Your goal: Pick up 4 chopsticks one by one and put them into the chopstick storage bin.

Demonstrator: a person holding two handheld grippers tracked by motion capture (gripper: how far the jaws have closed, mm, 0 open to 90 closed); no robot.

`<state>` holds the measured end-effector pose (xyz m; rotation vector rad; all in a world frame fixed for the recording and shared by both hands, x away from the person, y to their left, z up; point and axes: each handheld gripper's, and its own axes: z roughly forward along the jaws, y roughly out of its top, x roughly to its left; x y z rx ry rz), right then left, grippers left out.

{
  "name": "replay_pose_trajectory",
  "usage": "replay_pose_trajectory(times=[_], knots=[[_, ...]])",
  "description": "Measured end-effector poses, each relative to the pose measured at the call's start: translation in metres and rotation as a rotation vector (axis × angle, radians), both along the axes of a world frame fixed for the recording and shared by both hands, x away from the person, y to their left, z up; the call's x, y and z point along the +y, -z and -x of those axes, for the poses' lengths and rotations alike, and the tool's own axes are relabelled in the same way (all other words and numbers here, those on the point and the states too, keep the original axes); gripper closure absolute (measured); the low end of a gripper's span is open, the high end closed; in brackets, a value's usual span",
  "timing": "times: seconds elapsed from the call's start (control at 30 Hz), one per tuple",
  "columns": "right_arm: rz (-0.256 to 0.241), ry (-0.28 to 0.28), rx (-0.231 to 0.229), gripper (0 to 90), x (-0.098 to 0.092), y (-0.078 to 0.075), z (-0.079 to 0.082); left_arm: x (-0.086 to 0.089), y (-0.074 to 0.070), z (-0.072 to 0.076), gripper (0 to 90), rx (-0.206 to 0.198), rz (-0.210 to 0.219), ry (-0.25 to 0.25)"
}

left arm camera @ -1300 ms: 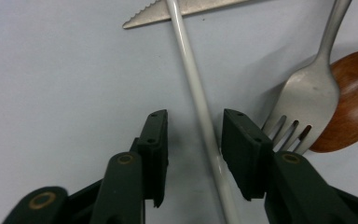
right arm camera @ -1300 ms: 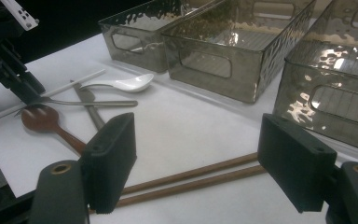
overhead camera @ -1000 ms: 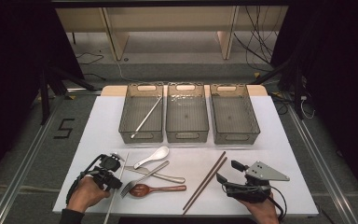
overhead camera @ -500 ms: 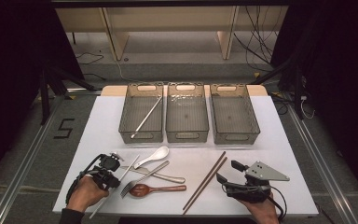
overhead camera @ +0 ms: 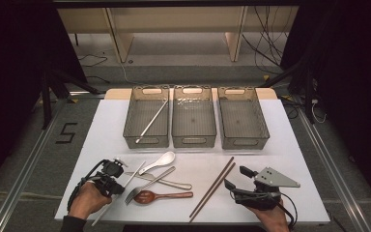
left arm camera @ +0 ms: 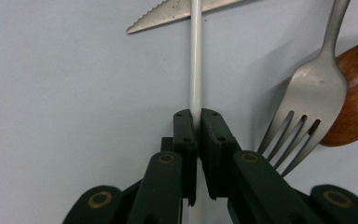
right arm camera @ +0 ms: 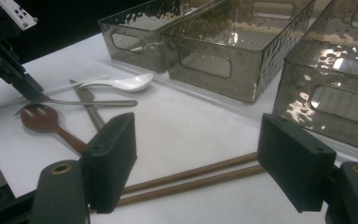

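Left tool point(left arm camera: 196, 122) closed tight on a slim white chopstick point(left arm camera: 196, 60), pale and glossy, round in section, lying near the front-left of the white tabletop point(overhead camera: 280, 145). In the left gripper view the stick runs straight up between the jaws and crosses over the serrated tip of a knife point(left arm camera: 177, 13); its lower end passes out of sight under the jaws. In the high view the chopstick point(overhead camera: 133, 175) shows as a thin pale line slanting from the left hand point(overhead camera: 84, 200) toward the white spoon point(overhead camera: 158, 161). A fork point(left arm camera: 307, 98) lies just beside the stick, tines toward the camera, partly over the bowl of a wooden spoon point(left arm camera: 354, 93) that is cut off at the frame edge. Right tool point(right arm camera: 196, 163) open wide, holding nothing, resting front-right just past a pair of brown chopsticks point(right arm camera: 196, 177). Three grey bins at the back; the left bin point(overhead camera: 147, 118) holds another white chopstick point(overhead camera: 152, 121), the middle bin point(overhead camera: 193, 118) and the right bin point(overhead camera: 242, 118) sit beside it.
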<state>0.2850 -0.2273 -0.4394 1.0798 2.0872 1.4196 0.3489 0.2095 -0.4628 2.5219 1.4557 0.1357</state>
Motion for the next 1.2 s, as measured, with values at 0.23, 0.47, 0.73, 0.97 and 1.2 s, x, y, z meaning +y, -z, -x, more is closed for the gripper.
replay_pose_trajectory(times=[0.23,0.47,0.73,0.97,1.2], knots=[[-0.003,0.004,0.001,29.1,-0.001,0.000,0.000,0.006,-0.004,-0.001,84.8,-0.025,0.026,0.009],[-0.004,0.006,0.002,29.0,-0.001,0.000,0.000,0.012,-0.014,-0.001,84.8,-0.065,0.077,0.006],[-0.006,0.009,0.001,29.0,-0.002,0.000,0.000,0.018,-0.028,0.000,84.8,-0.110,0.119,0.005],[-0.010,0.011,0.003,29.0,-0.002,0.000,0.000,0.021,-0.042,-0.004,84.8,-0.165,0.184,0.005],[-0.012,0.013,0.003,29.0,-0.003,0.000,0.000,0.028,-0.057,-0.017,84.7,-0.225,0.273,-0.015]])
